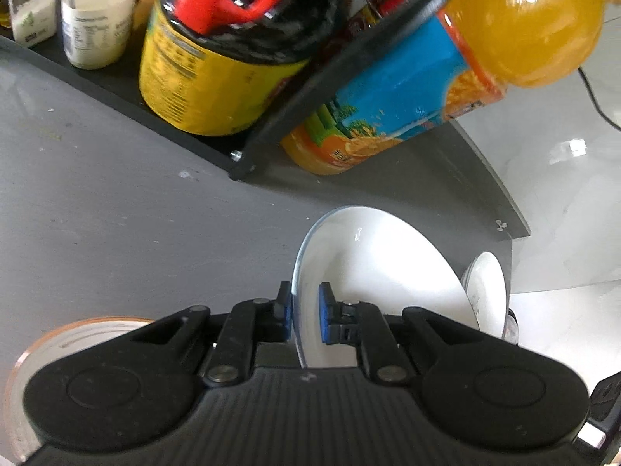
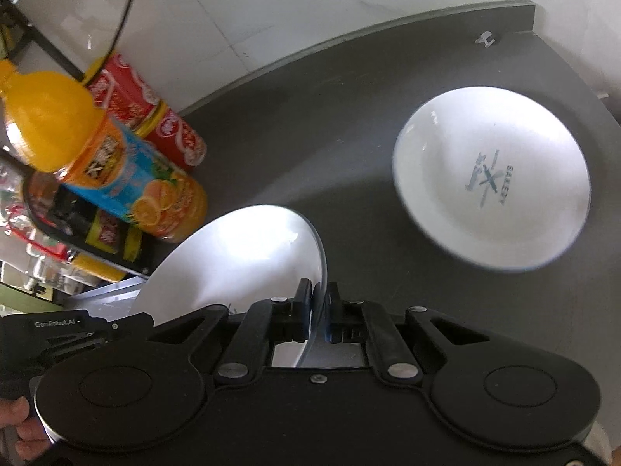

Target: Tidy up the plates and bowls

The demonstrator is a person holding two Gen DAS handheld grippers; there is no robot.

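While it is tilted on edge above the grey table [image 2: 368,124], a white plate [image 2: 240,256] is clamped at its rim by the right gripper [image 2: 319,303]. A second white plate [image 1: 372,268] is straddled by the left gripper [image 1: 304,310], though contact of its blue pads [image 1: 325,310] cannot be told. Beyond these plates a white bowl [image 2: 493,178] lies flat, well apart, and an orange juice bottle [image 2: 116,155] stands near the table's edge.

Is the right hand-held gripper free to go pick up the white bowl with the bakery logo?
Probably not yet. The right hand-held gripper is already shut on a white dish, so it is occupied, though the table between it and the logo bowl looks clear.
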